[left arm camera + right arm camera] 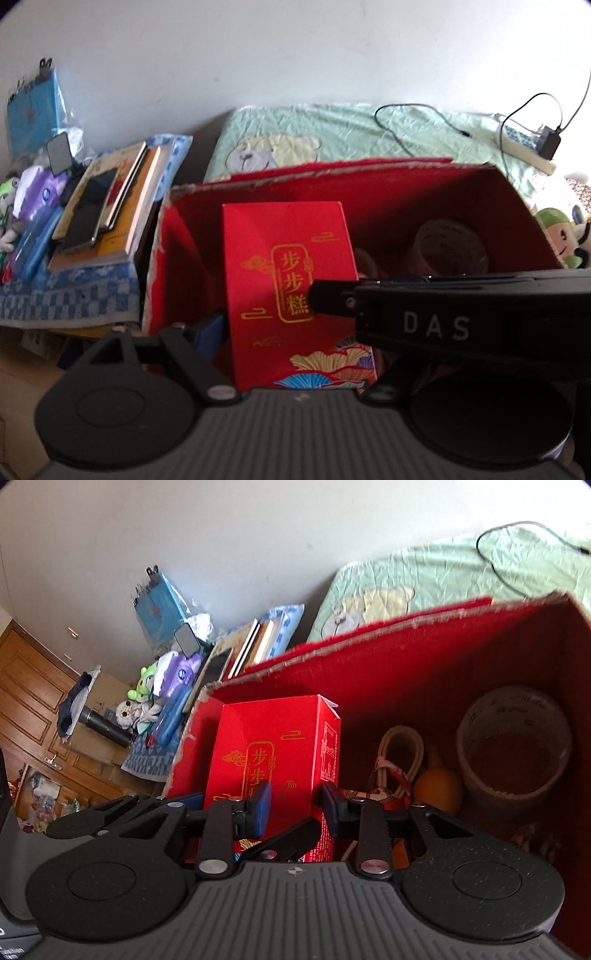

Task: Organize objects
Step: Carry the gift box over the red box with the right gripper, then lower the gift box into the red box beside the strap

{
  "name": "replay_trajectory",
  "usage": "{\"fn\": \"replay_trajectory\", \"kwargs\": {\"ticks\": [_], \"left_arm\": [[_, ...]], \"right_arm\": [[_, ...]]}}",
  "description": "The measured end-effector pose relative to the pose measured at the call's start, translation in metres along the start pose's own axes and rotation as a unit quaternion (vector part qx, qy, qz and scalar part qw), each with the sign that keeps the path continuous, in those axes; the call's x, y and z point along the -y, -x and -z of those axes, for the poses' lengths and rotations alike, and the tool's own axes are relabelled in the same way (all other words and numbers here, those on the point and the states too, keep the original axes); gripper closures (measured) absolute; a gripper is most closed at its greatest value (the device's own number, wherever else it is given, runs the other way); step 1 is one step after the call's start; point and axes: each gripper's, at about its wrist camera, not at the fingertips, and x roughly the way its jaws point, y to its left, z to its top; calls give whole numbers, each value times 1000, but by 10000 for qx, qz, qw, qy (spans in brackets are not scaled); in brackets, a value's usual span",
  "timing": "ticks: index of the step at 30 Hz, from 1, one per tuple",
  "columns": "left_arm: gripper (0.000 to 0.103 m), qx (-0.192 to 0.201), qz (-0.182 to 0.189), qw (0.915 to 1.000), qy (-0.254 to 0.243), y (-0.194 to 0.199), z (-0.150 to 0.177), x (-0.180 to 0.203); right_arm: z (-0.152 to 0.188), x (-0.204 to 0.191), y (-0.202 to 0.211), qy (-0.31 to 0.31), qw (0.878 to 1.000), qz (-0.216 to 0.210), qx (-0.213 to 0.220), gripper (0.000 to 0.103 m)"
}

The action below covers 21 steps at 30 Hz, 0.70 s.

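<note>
A tall red gift box with gold Chinese characters (pixel 291 288) stands upright at the left inside a big red cardboard box (pixel 369 184). In the right wrist view the gift box (pixel 273 757) stands just ahead of my right gripper (pixel 295 805), whose blue-padded fingers (pixel 263 805) are apart, in front of the box's face, not touching it. My left gripper's fingers are mostly hidden; its jaws seem spread to either side of the gift box. The right gripper's black body marked DAS (pixel 461 321) crosses the left wrist view.
Inside the big box lie a tape roll (pixel 513 746), a coiled cable (pixel 402 753) and an orange round thing (pixel 437 790). Left of it are stacked books with a phone (pixel 107 206), plush toys (pixel 142 686) and a blue folder (pixel 35 110). A green quilt (pixel 369 133) with cables lies behind.
</note>
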Motion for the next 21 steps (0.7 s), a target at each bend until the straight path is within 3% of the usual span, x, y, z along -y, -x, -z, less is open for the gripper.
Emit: {"fn": "replay_trajectory", "kwargs": {"ticks": [7,21], "left_arm": [[21,-294,-128,9994,102,-16,-1,-4],[20,-410,-464,9981,-41,-25,-1,3]], "right_arm": [[-2,-1,-13,-95,9998,18,-196,70],[-2,3,-18,-174,9994,87,-281,70]]}}
